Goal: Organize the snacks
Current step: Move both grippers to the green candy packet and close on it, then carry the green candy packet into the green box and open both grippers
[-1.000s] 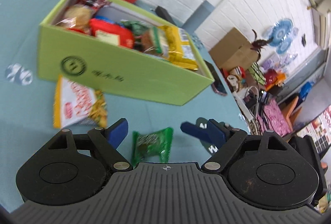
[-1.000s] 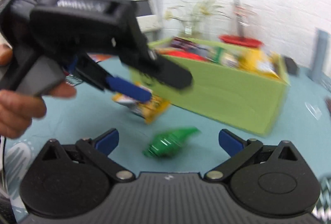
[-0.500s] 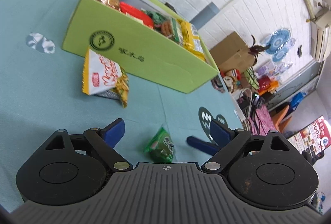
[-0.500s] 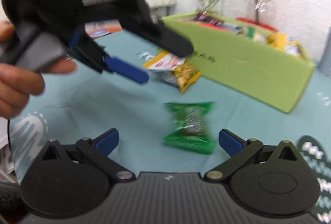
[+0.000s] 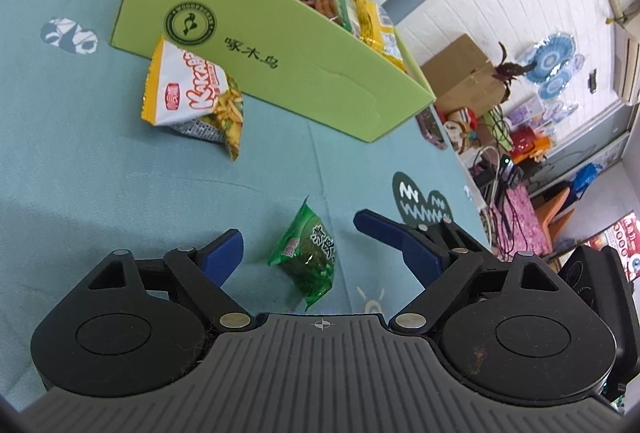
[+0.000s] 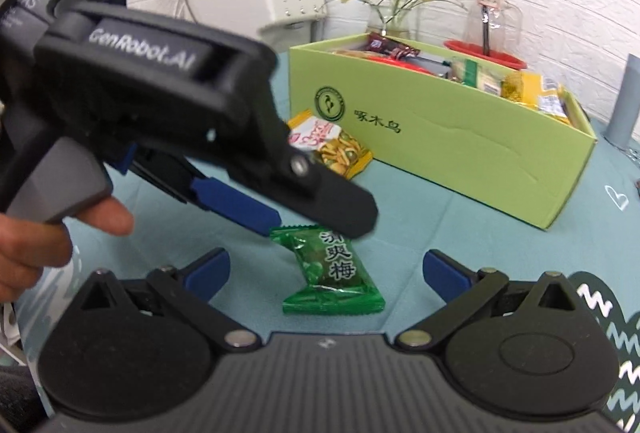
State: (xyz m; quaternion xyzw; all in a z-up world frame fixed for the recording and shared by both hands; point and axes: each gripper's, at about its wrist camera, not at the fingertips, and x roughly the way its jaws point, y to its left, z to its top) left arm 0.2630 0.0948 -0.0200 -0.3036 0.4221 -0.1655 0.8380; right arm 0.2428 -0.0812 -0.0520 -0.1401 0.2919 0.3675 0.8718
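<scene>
Right wrist view: left tool (image 6: 316,219) body blurred, covering part of yellow-and-white chip bag (image 6: 332,147) and top edge of green plum candy wrapper (image 6: 332,273). Person's hand (image 6: 44,233) cut off at left edge. Lime-green cardboard box (image 5: 280,45) wall hides lower snacks.

Teal cloth-covered worktop (image 5: 100,161) with white and dark motifs; lime-green cardboard box (image 5: 304,73) with a dark green round emblem; glossy green plum-candy wrapper (image 6: 332,273) with dark characters; white-and-yellow crisp packet (image 5: 192,93) with red lettering; black tools with blue fingertips (image 6: 444,269).
</scene>
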